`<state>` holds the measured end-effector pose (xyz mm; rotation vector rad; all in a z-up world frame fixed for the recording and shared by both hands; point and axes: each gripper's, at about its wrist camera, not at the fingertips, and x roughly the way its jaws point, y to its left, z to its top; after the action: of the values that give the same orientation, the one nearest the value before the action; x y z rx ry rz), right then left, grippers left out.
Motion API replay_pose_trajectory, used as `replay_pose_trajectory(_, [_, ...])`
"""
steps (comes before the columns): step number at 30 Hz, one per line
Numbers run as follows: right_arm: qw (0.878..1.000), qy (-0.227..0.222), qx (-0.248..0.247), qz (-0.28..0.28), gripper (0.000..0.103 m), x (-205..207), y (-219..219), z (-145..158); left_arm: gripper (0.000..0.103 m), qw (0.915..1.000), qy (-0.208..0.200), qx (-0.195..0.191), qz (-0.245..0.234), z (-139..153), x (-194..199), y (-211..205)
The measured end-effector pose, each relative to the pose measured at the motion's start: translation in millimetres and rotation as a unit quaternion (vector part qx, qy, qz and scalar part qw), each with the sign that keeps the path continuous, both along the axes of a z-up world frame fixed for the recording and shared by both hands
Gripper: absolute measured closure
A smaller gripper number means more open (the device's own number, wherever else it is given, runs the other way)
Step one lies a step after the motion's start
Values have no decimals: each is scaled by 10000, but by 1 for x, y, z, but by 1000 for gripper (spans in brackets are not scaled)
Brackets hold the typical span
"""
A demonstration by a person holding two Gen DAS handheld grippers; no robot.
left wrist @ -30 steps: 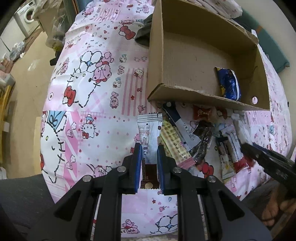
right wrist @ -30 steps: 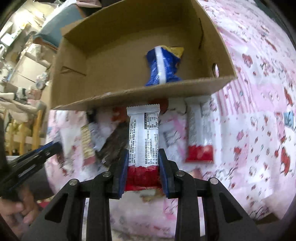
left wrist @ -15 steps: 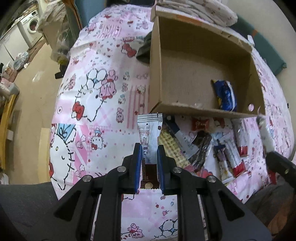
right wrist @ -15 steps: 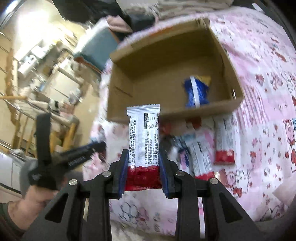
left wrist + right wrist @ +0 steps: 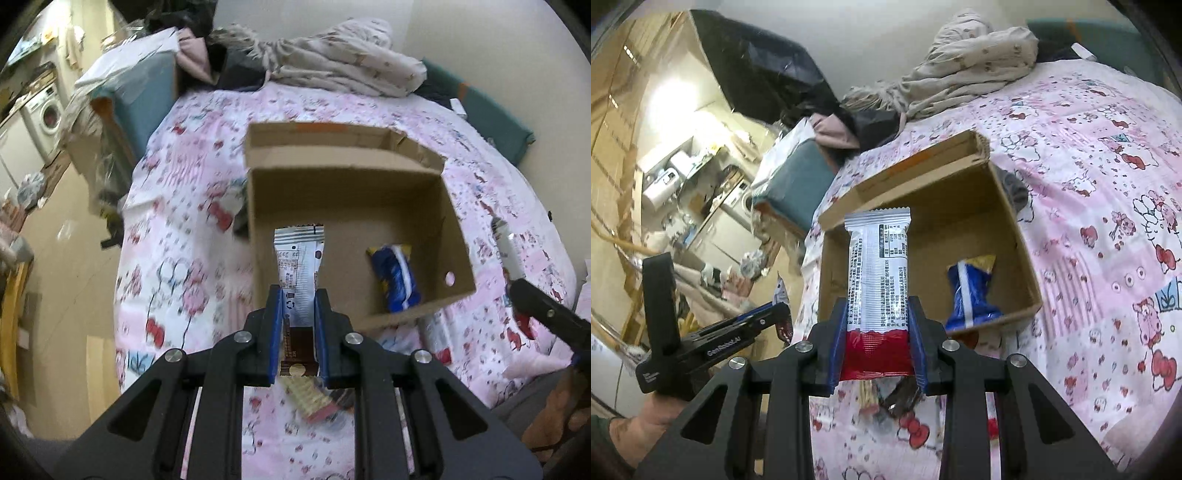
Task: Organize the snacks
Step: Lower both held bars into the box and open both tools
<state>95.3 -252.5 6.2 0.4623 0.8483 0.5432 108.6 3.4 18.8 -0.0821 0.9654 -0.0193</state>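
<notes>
My left gripper [image 5: 298, 325] is shut on a white-and-brown snack bar [image 5: 300, 273], held in the air in front of an open cardboard box [image 5: 456, 225]. A blue snack bag [image 5: 395, 280] lies inside the box. My right gripper [image 5: 877, 343] is shut on a white-and-red snack bar [image 5: 877, 280], held above the near side of the same box [image 5: 1015, 221], with the blue bag [image 5: 971, 295] to its right. The left gripper shows in the right wrist view [image 5: 768, 314]; the right gripper's finger shows in the left wrist view [image 5: 543, 314].
The box sits on a bed with a pink cartoon sheet [image 5: 177, 280]. Several loose snack packets [image 5: 314, 400] lie on the sheet below the grippers [image 5: 897, 402]. Crumpled bedding [image 5: 343, 62] is piled at the far end. The floor [image 5: 70, 266] drops off on the left.
Both grippers have lifted their snack bars off the sheet and risen, moving toward the box; the view now looks down into the box from higher up.
</notes>
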Motion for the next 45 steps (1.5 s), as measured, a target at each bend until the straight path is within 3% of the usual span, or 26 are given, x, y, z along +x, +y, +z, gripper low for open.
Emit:
replay_pose_trajectory(11, [9993, -1, -365, -107, 71, 51, -1, -11, 89, 9990, -76, 214, -377, -8, 52, -32])
replay_pose_trajectory(21, [9969, 418, -662, -107, 71, 93, 11, -46, 89, 9993, 66, -17, -373, -45, 83, -33])
replay_pose_trajectory(27, [9934, 896, -713, -94, 70, 107, 15, -71, 89, 9993, 150, -161, -298, -60, 95, -34])
replay_pose_trajectory(39, [9875, 1463, -578, -27, 68, 115, 19, -95, 88, 9989, 184, -50, -422, -70, 98, -42])
replay_pose_trajectory(41, [9874, 1483, -554, 15, 68, 115, 20, -96, 87, 9988, 197, -47, -435, -71, 97, -42])
replay_pose_trajectory(45, [9881, 1466, -457, 69, 68, 114, 20, -95, 69, 9991, 173, -54, -390, -70, 96, -41])
